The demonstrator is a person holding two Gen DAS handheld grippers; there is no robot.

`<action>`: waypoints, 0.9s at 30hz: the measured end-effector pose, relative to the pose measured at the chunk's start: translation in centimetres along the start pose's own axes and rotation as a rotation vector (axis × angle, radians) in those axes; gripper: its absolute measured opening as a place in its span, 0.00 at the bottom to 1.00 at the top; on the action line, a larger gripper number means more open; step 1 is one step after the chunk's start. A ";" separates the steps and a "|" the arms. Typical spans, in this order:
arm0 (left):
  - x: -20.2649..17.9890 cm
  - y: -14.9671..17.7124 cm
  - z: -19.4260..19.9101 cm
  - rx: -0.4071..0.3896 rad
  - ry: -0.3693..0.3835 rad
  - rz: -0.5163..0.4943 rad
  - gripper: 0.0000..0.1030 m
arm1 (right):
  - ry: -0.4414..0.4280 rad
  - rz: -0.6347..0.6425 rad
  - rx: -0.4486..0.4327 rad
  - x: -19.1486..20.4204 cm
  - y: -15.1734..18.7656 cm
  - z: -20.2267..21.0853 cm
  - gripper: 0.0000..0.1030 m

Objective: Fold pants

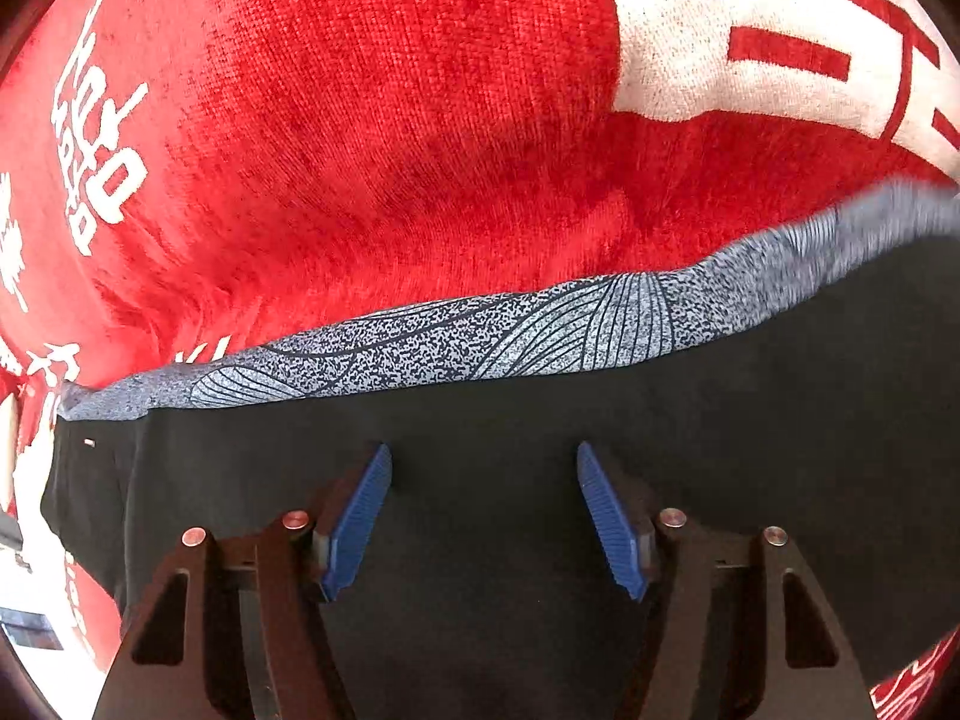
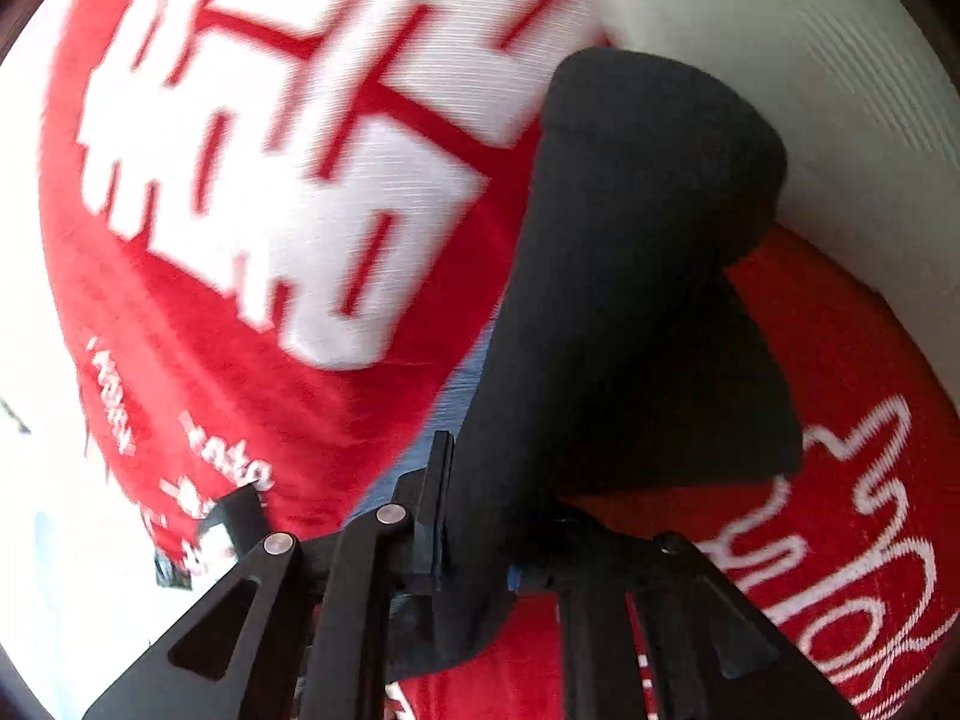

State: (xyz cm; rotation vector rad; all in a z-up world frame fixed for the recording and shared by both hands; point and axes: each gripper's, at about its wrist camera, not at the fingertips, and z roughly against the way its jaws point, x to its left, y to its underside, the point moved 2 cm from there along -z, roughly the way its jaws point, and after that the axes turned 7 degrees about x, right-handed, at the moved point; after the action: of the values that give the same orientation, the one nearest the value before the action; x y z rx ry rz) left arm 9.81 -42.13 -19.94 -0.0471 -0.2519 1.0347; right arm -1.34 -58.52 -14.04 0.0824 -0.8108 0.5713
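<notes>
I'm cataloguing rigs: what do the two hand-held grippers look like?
The left hand-held gripper has black angular finger frames with triangular cut-outs, round silver pivot pins and ribbed blue pads. The right hand-held gripper shows the same black frames and silver pins.

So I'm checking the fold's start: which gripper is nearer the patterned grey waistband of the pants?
Left. The left gripper stands open over black cloth just short of the waistband. The right gripper is shut on black pants cloth farther off.
</notes>
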 end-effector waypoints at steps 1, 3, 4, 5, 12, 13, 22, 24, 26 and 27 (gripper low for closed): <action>0.0 0.1 0.0 -0.008 0.003 -0.012 0.64 | 0.006 0.032 0.005 1.0 0.1 0.1 0.14; 0.6 0.1 -0.5 -0.013 0.025 -0.022 0.64 | 0.032 0.119 0.021 3.5 0.5 -0.2 0.14; 1.0 0.2 -0.6 -0.011 0.051 -0.020 0.64 | 0.040 0.150 0.028 4.5 0.8 -0.3 0.14; 1.5 0.2 -0.6 -0.002 0.089 -0.012 0.64 | 0.048 0.178 0.034 5.4 1.0 -0.5 0.14; 9.2 1.3 1.2 0.026 0.244 0.124 0.64 | 0.178 0.421 0.071 12.3 3.7 -2.5 0.14; 10.9 1.7 1.9 0.012 0.243 0.131 0.64 | 0.206 0.458 0.075 13.2 4.2 -3.0 0.14; 25.1 5.2 2.4 0.002 0.152 0.201 0.84 | 0.551 0.912 0.182 20.2 14.3 -14.0 0.14; 27.6 5.7 1.7 0.026 0.144 0.218 0.84 | 0.612 0.989 0.215 20.3 17.0 -16.9 0.15; 29.7 6.5 1.1 0.044 0.151 0.238 0.84 | 0.676 1.065 0.236 20.5 19.3 -19.0 0.17; 30.8 6.9 0.8 0.050 0.155 0.249 0.84 | 0.718 1.111 0.241 19.8 20.8 -19.6 0.18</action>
State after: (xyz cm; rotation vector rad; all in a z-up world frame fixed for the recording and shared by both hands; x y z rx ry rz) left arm 18.70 -12.33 -14.58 -0.1151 -0.0802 1.2778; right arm 11.84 -26.47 -16.72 -0.3658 -0.0038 1.6292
